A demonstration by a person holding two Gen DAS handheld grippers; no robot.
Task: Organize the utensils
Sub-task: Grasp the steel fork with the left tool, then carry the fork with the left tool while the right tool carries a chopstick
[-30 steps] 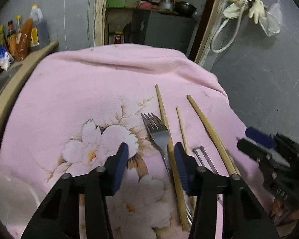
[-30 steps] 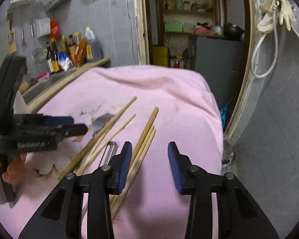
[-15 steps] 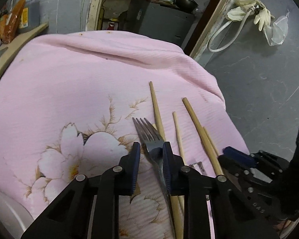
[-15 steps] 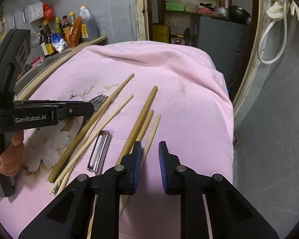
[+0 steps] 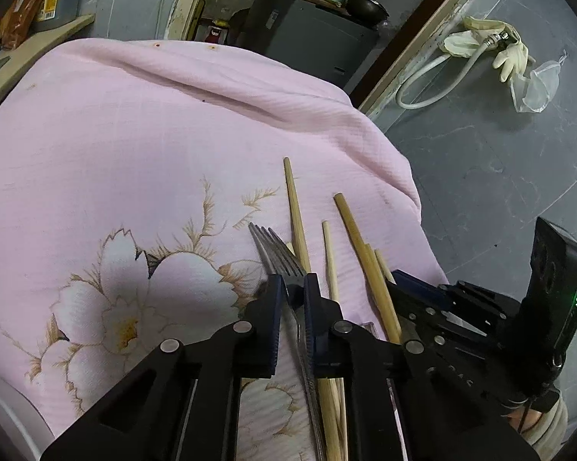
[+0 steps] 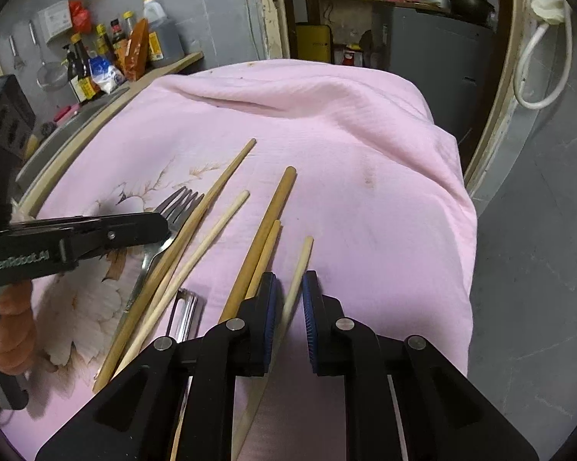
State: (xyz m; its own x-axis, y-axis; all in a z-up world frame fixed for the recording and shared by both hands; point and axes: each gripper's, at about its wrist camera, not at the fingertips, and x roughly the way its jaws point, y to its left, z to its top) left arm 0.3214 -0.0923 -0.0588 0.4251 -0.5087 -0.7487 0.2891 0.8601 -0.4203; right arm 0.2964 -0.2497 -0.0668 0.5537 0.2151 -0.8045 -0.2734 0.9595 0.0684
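Observation:
Several wooden chopsticks, a metal fork (image 5: 275, 253) and a peeler (image 6: 182, 311) lie on a pink flowered cloth (image 6: 365, 153). My left gripper (image 5: 291, 288) is closing, and its blue pads pinch the fork's neck just behind the tines. In the right wrist view the left gripper (image 6: 161, 226) reaches in from the left over the fork (image 6: 181, 203). My right gripper (image 6: 289, 288) is closing around the rightmost pale chopstick (image 6: 301, 265); a thin gap still shows on each side of it. In the left wrist view the right gripper (image 5: 397, 286) sits beside a thick brown chopstick (image 5: 365, 257).
Sauce bottles (image 6: 108, 53) stand on a wooden ledge at the far left. A grey cabinet (image 6: 434, 46) stands behind the table, and a white hose (image 5: 434, 77) hangs on the right wall. The cloth drops off close on the right. A white rim (image 5: 4, 403) shows at lower left.
Both grippers' jaws have narrowed from wide apart. The left one shifted right onto the fork's neck. The right one moved forward over the pale chopstick.

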